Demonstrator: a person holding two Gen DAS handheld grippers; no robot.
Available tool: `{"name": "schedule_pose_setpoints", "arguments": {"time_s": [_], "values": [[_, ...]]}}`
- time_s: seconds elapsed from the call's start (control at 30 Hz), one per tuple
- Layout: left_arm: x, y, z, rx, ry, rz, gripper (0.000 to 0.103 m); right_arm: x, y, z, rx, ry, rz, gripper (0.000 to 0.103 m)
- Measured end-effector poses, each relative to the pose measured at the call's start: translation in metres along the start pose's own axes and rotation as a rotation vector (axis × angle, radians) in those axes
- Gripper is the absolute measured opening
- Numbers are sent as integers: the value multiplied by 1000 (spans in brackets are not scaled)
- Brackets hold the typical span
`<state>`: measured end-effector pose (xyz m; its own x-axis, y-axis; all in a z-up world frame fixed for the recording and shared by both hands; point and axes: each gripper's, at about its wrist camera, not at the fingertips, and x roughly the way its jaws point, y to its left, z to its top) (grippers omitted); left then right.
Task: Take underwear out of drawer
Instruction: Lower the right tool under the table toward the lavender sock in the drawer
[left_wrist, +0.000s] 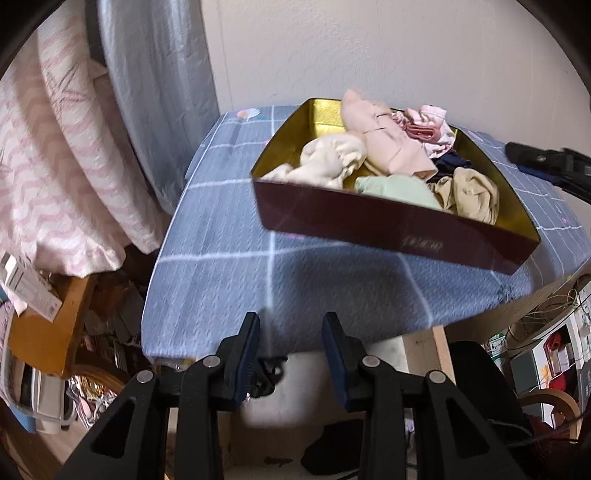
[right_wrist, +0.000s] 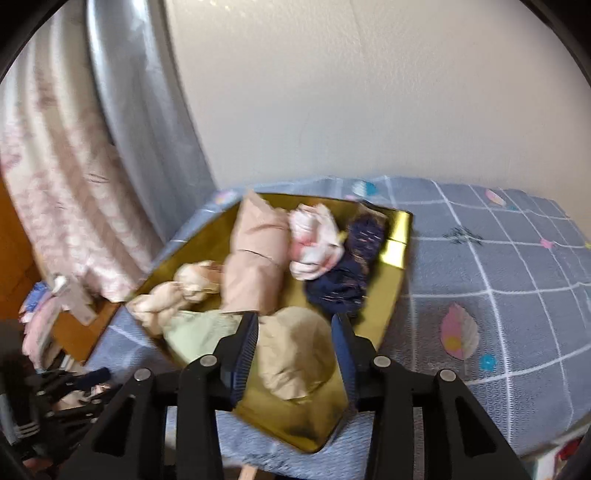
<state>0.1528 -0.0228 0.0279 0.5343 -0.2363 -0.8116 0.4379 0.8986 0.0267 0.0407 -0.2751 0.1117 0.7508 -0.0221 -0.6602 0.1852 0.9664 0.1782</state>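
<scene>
A table covered with a grey-blue cloth with white grid lines stands against a pale wall. At the left side of it hang a grey curtain and a white fabric with pink wavy stripes.

On the cloth rests an open box, dark maroon outside and shiny gold inside, which serves as the drawer. It is filled with crumpled underwear: a long pale pink piece in the middle, a cream piece at its left, a light green piece at the front, a beige piece beside the green one, a white and pink piece at the back, and a dark navy piece with small marks near the right wall of the box.

The right gripper hangs over the box. Its jaws are partly apart, one on each side of the beige piece, and I cannot tell if they touch it.

The left gripper is in front of the table edge, well apart from the box. Its jaws stand narrowly apart with nothing between them.
</scene>
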Motion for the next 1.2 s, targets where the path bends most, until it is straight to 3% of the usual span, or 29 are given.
{"name": "schedule_pose_setpoints", "arguments": {"time_s": [0.17,0.33,0.57,0.67,0.77,0.93,1.2], "values": [[-19,22,-14,-33,5,39,35,-20,37,-17,-146,10,159,42],[-73,60,-24,-79,-49,160,35,-21,68,-36,-233,72,294,42],[-154,112,-45,-171,-107,331,35,-22,108,-76,-426,163,369,42],[-171,126,-59,-202,-109,382,42,-5,120,-97,-511,271,372,42],[-154,125,-75,-220,-69,324,42,23,119,-109,-515,384,369,42],[-82,97,-91,-205,56,151,42,58,125,-128,-597,512,336,42],[-28,48,-89,-179,96,-17,42,93,141,-154,-765,614,268,42]]}}
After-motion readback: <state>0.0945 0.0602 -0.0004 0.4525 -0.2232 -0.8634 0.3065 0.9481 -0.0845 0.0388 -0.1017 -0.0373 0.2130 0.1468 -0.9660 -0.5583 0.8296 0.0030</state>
